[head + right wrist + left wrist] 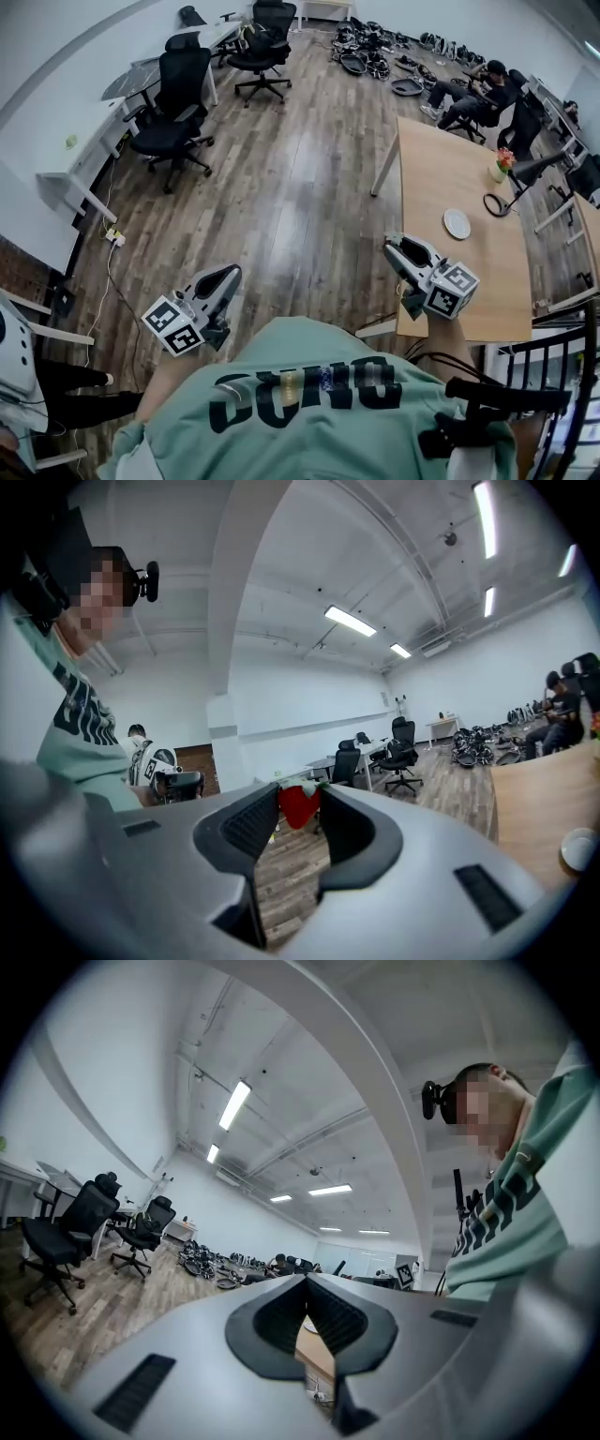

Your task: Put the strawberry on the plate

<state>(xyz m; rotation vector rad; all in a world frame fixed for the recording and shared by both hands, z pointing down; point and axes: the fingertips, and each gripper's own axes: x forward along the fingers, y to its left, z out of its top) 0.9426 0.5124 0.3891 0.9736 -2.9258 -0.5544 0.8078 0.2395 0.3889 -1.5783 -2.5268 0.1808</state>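
A red strawberry (298,805) with a green top sits between the jaws of my right gripper (298,794), which is shut on it. In the head view the right gripper (394,246) hangs over the floor just off the near left corner of the wooden table (441,169); the strawberry is hidden there. The white plate (457,223) lies on the table, beyond the gripper and a little to its right. It also shows at the right edge of the right gripper view, plate (578,847). My left gripper (230,272) is over the floor to the left. Its jaws meet at the tips, empty (305,1283).
Black office chairs (178,103) and white desks (89,150) stand at the left. A black lamp (525,173) and a small flower vase (500,167) are on the table's far side. A seated person (473,94) is at the back. A black railing (562,375) runs at the lower right.
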